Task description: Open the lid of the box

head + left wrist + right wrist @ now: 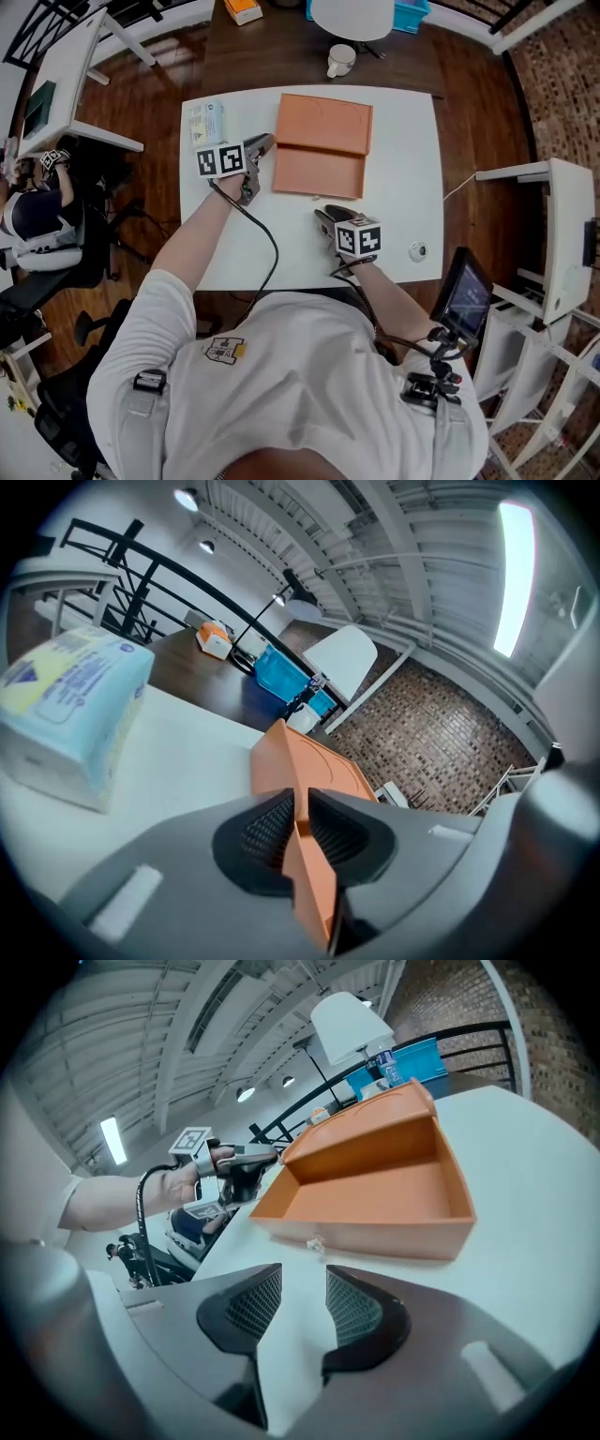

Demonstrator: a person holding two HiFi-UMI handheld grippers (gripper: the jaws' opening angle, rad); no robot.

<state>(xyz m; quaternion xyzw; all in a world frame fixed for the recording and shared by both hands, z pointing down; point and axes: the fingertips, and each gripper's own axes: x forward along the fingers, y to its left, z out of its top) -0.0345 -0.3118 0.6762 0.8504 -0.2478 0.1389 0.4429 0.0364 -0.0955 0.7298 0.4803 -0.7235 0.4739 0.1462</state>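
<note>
The orange box (319, 175) sits open in the middle of the white table (403, 169), its lid (323, 122) tipped back. It looks like light, stiff card that would dent under a hard squeeze, so a thin side edge seems the sensible hold. The left tongs (302, 829) are clamped on the lid's left edge, the right tongs (302, 1314) stand apart and empty just in front, and a tissue pack (206, 122) lies beside the box on the smooth top.

White short-sleeve T-shirt (291, 375), small logo (225, 350), grey shoulder straps (141, 412) (black clips). Grey left gripper (266, 143) and right gripper (322, 215), black-and-white marker cubes (220, 159), black cables (267, 244).
</note>
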